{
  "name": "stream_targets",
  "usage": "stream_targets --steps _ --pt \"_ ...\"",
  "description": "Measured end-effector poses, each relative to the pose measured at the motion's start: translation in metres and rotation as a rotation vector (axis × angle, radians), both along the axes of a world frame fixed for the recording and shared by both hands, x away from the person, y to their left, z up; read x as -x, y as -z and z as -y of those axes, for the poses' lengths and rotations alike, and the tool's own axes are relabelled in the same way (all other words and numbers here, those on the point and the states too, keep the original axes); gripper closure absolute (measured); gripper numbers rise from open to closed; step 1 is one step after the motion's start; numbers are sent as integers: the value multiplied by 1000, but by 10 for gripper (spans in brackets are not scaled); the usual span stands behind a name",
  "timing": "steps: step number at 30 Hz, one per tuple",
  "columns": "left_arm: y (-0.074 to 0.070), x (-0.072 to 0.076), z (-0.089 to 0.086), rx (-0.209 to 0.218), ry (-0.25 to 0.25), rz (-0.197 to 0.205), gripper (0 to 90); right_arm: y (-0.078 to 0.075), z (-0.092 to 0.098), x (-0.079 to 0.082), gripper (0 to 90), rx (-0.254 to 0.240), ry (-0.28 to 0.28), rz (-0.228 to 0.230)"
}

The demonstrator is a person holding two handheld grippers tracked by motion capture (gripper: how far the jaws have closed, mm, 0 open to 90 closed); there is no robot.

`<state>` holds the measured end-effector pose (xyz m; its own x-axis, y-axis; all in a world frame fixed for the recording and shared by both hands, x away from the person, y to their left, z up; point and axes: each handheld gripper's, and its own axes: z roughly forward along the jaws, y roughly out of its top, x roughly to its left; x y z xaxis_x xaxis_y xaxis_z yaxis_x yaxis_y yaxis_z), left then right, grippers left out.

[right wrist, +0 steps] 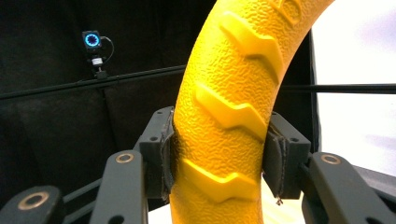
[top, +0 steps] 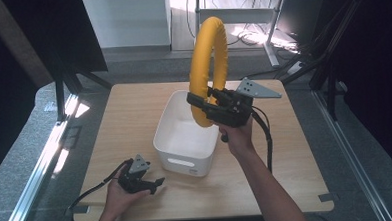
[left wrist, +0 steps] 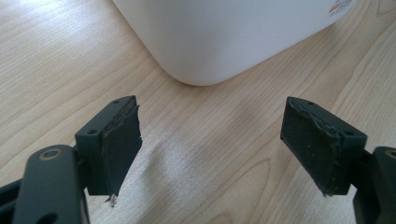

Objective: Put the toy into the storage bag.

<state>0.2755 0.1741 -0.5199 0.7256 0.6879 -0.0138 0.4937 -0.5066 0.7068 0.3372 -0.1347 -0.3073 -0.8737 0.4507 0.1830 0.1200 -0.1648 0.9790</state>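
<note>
While your right gripper (top: 202,101) is clamped on the yellow textured ring with raised zigzag treads (top: 208,65), that ring stands upright above the far right part of the white rounded plastic bin (top: 186,163), its lower arc level with the bin's rim and the rest rising well above it. Seen from the right gripper view, the two black pads (right wrist: 167,154) press against both sides of the ring's tube (right wrist: 229,121), and the tube fills the gap between them. Your right hand (top: 238,137) grips the tool from below, just beside the bin's right wall.

Your left gripper (top: 154,184) rests low on the light wooden table (top: 129,118), near the bin's front left corner, held in your left hand (top: 118,198). Its jaws stand wide apart, with bare tabletop between the pads (left wrist: 119,149) and nothing in them; one rounded corner of the bin (left wrist: 205,42) lies just ahead of them, apart from both.
</note>
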Motion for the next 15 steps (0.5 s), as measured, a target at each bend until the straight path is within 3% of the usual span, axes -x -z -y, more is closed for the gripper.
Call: stream_targets --steps 7,15 --pt "0 0 0 -1 3 1 202 10 -24 2 506 22 45 8" --pt "1 0 1 1 1 1 201 20 -34 3 506 30 62 15"
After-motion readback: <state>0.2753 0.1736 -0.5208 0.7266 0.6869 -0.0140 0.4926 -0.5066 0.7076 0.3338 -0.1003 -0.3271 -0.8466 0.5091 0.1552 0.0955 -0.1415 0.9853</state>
